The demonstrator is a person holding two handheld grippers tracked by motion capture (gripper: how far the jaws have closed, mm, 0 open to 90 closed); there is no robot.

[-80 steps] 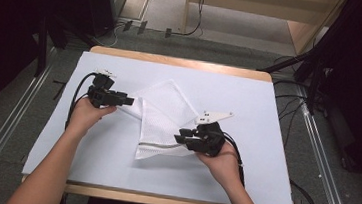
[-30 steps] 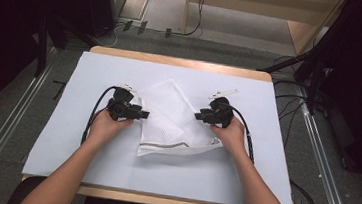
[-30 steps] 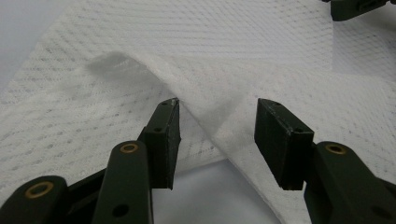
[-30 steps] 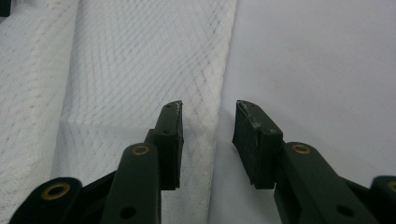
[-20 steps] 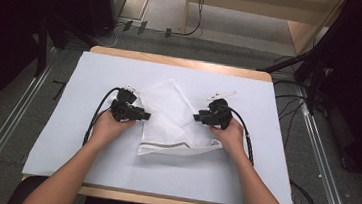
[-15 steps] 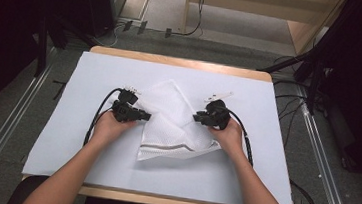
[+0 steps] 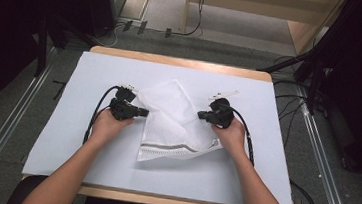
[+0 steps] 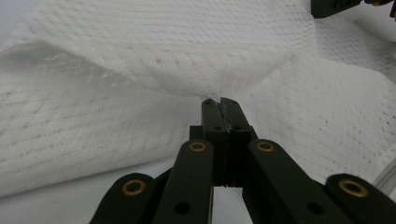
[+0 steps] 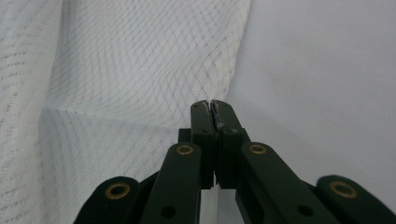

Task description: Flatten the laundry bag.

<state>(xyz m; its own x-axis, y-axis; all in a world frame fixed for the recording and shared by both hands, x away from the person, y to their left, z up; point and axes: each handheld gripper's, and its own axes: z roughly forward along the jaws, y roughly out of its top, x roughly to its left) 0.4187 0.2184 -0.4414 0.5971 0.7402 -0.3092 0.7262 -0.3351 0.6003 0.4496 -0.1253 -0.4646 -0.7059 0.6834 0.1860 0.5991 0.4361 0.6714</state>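
Observation:
A white mesh bag [image 7: 174,124] with a grey zip line near its front edge lies crumpled on the white-covered table [image 7: 56,125]. My left gripper [image 7: 145,112] is at the bag's left side. In the left gripper view its jaws are shut [image 8: 220,101] on a pinch of mesh [image 8: 154,60] that tents up from the tips. My right gripper [image 7: 200,116] is at the bag's right side. In the right gripper view its jaws [image 9: 211,103] are shut at the edge of the mesh [image 9: 140,70], which runs down into the tips. The right gripper [image 8: 334,6] shows far off in the left gripper view.
A white sheet covers the wooden table, whose bare edge [image 7: 183,62] shows at the back. Black cables [image 7: 96,114] trail from both grippers. More cables [image 7: 291,87] and metal rails [image 7: 320,150] lie on the floor around the table.
Both hands have moved inward to the bag's two sides; the right one came up from the bag's front right corner. The bag's middle has since risen slightly between the grippers.

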